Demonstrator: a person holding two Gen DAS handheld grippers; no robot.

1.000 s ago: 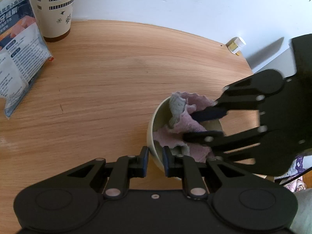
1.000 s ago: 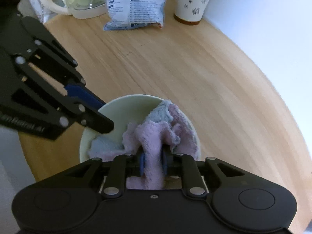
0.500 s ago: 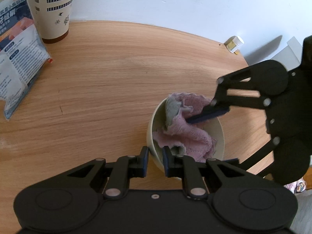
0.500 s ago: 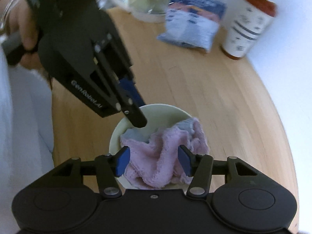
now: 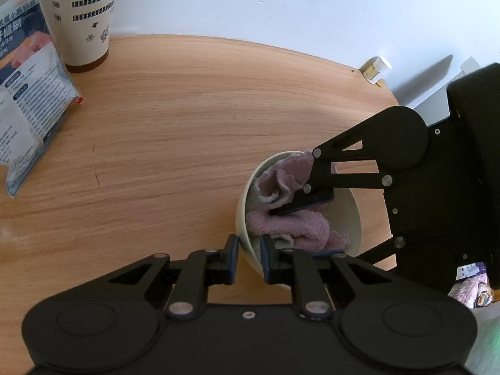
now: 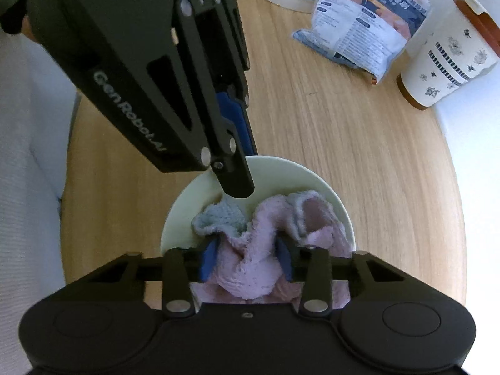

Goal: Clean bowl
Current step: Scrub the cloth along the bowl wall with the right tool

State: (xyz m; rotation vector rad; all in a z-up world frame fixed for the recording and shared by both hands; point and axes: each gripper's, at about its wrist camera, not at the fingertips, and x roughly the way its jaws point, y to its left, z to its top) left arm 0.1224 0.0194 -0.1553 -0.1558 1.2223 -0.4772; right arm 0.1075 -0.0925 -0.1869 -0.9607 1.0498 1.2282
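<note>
Left wrist view: left tongs (image 5: 249, 254) pinch bowl (image 5: 347, 218) rim; right tongs (image 6: 246, 257), jaws just narrowing, squeeze cloth (image 6: 250, 268). Hard scrubbing may tip bowl, slip rim.

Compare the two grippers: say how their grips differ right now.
The left gripper is shut on the bowl rim, one finger outside the wall and one inside; the right gripper sits wider, and its jaws have just been closing around the pink cloth bunched between them. Both point down at the bowl.
</note>
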